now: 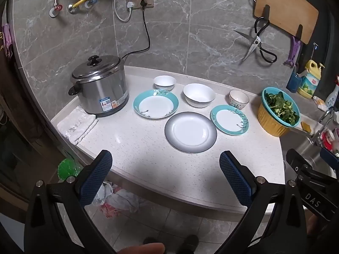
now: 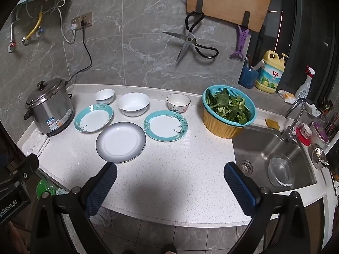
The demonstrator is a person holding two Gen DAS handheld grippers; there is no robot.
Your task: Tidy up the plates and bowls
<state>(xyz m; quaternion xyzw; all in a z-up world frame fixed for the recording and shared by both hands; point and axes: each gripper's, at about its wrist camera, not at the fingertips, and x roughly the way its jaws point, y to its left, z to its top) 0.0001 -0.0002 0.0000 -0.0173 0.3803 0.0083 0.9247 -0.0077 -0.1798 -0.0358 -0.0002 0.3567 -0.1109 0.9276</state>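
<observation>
Left wrist view: left tongs (image 1: 165, 177) stand wide and empty above the bench (image 1: 137, 148); grey-rimmed plate (image 1: 190, 132) lies nearest, probably first to stack.

Right wrist view: right tongs (image 2: 169, 184) stand wide, empty; three bowls, such as the large white bowl (image 2: 133, 104), sit apart behind the plates.

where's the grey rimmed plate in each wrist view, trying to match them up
Left wrist: the grey-rimmed plate lies just right of centre, nearest of the dishes.
Right wrist: the same plate lies left of centre, beyond the left finger.
Shared landmark: the steel pot, left of the dishes in both.
</observation>
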